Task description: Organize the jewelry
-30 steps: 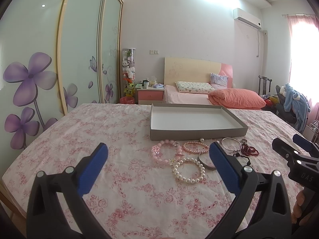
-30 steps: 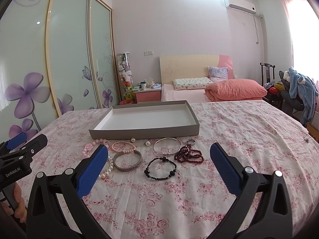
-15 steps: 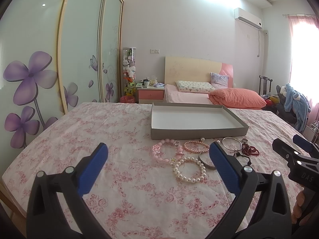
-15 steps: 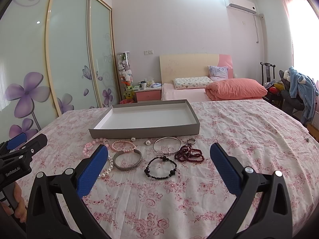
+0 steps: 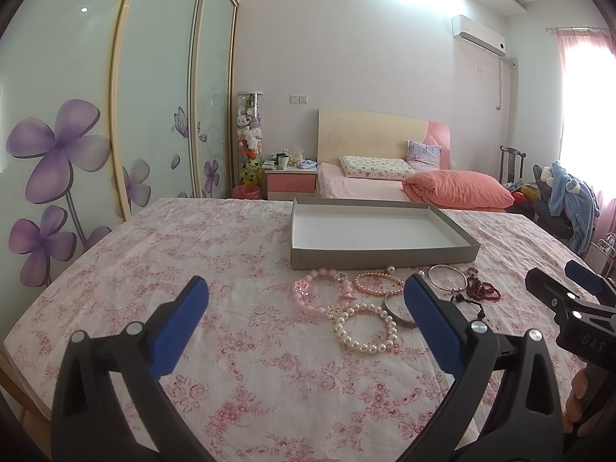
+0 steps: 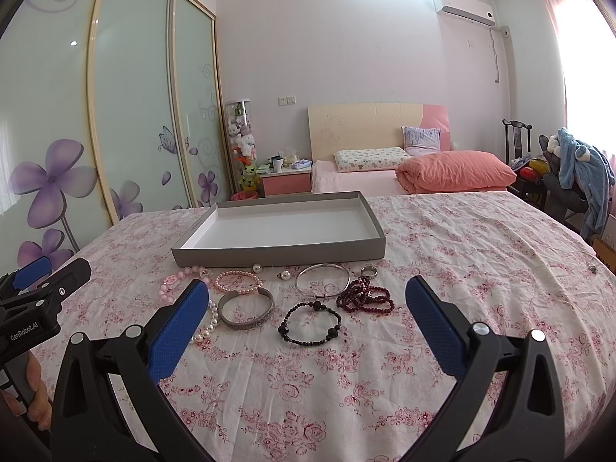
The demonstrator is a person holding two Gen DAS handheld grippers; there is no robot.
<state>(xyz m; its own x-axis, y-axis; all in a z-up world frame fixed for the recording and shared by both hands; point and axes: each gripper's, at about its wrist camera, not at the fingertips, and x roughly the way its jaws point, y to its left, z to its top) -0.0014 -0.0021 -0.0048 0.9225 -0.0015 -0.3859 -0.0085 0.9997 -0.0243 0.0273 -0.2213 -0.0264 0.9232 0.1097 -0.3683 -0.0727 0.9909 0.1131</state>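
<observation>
A shallow grey tray (image 5: 385,258) (image 6: 277,255) with a white inside stands empty on the floral cloth. In front of it lie several bracelets: a pink bead one (image 5: 308,304), a white pearl one (image 5: 390,327), a black bead one (image 6: 334,321), a silver cuff (image 6: 246,321), a thin silver bangle (image 6: 308,274), dark red beads (image 6: 364,298). My left gripper (image 5: 306,327) is open, hovering near the pink and pearl bracelets. Above the black bracelet my right gripper (image 6: 308,325) hangs open too, holding nothing.
The table (image 6: 481,269) is covered with a pink floral cloth. A small ring (image 6: 369,270) and loose pearls (image 6: 285,275) lie by the tray. Behind are a bed (image 6: 385,177), a nightstand (image 6: 287,181), sliding wardrobe doors (image 5: 115,123) at left, a chair with clothes (image 6: 577,177) at right.
Both views have shifted only slightly; the jewelry and tray lie where they were and both grippers stay open.
</observation>
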